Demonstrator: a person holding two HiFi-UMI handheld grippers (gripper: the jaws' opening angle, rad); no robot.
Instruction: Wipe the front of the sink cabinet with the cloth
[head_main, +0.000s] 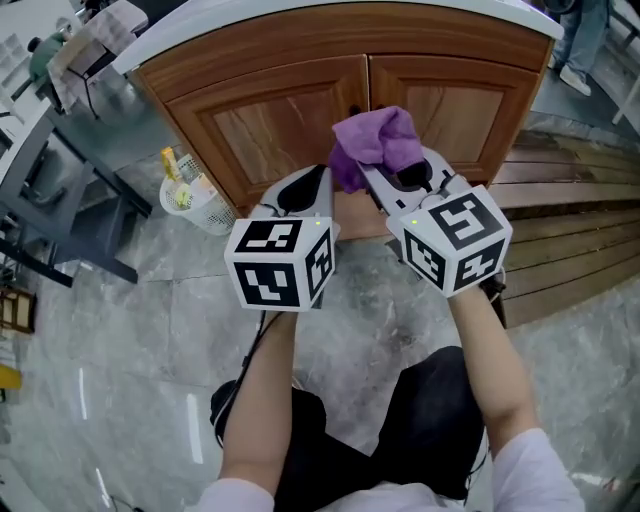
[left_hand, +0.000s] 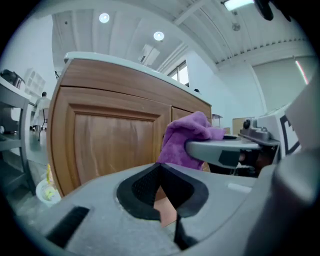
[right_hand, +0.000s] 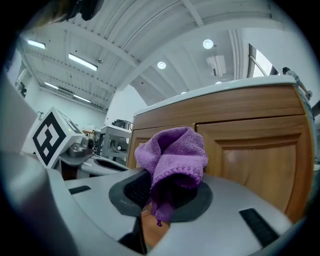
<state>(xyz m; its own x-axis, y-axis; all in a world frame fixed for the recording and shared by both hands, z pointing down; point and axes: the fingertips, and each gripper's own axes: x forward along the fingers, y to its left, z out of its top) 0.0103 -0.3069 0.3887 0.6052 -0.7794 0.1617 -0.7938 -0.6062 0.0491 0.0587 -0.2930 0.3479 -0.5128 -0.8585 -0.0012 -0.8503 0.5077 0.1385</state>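
Head view, looking down on a brown wooden two-door sink cabinet (head_main: 270, 120) w/ curved white countertop (head_main: 300, 15). Bunched purple terry cloth (head_main: 378, 145) up at the cabinet's middle seam, clamped in right gripper (head_main: 372, 175), jaws pinched tight on one fold, the rest puffed out above the tips. Contact w/ the cabinet front: can't tell. Left gripper (head_main: 300, 192) just beside, in front of the cabinet's left door, jaws pressed together, nothing between. White perforated basket (head_main: 195, 200) w/ bottles at the cabinet's left corner.

Risks, as judgement:
- Held by one small fold only, so likely to pull loose when rubbed over the raised panel edges of the cabinet doors.
- Bunched up, so little fabric meeting wood; may leave strips unwiped.
- May scrape the cabinet's finish w/ hard jaw tips if pushed in too far.
- Grippers crowded together in front of the cabinet; may knock each other on a sideways stroke.

Writing: none legible. Black-and-white square patterns on left marker cube (head_main: 280, 262) and right marker cube (head_main: 455, 240), no letters. Bottle labels in basket too small to read.
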